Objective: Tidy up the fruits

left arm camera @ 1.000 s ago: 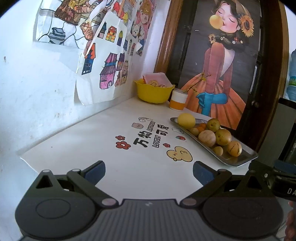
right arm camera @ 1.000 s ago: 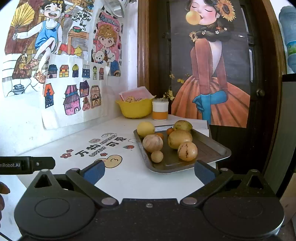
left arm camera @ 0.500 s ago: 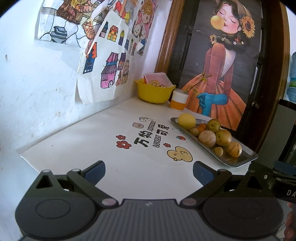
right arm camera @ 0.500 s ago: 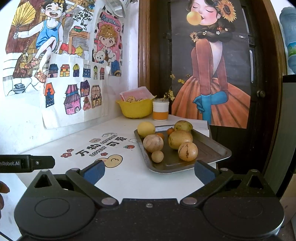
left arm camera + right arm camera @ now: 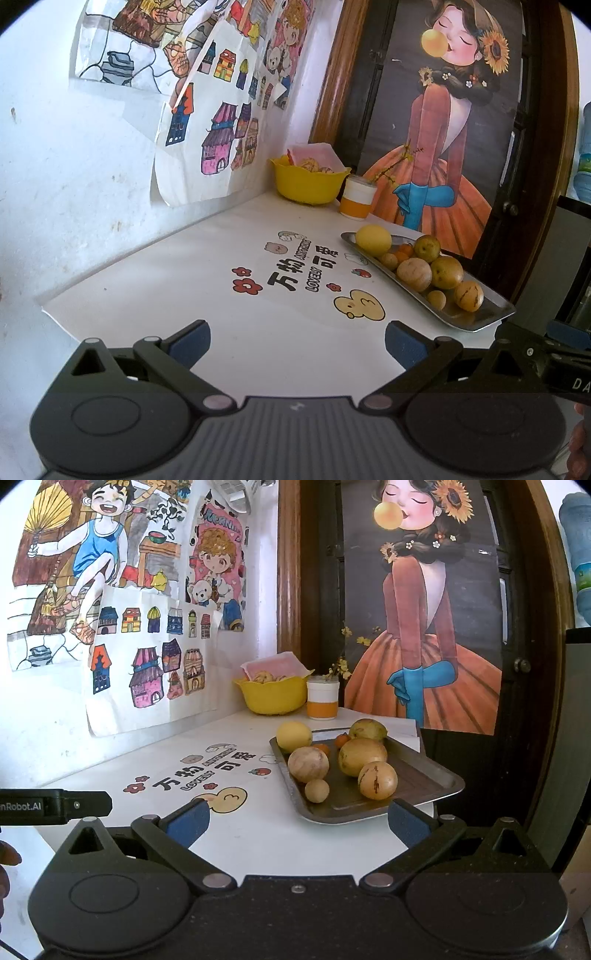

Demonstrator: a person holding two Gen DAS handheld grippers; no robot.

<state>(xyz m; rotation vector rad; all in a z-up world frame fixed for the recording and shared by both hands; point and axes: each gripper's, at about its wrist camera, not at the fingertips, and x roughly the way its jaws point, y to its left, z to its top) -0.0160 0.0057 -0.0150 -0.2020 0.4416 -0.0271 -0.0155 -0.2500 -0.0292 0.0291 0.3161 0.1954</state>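
Where the white counter (image 5: 258, 834) meets its right edge, a metal tray (image 5: 436, 782) is seen carrying the fruits (image 5: 308, 764): a yellow one at the far corner, several tan ones and small orange ones. A yellow bowl (image 5: 271, 698) and a cup (image 5: 322, 698) are noted behind. Left tongs (image 5: 297, 341) and right tongs (image 5: 297, 819) are held released and empty, near the counter's front edge.

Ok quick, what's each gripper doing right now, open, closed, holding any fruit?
Left gripper: open, holding nothing, above the white table.
Right gripper: open, holding nothing, just short of the metal tray of fruit.
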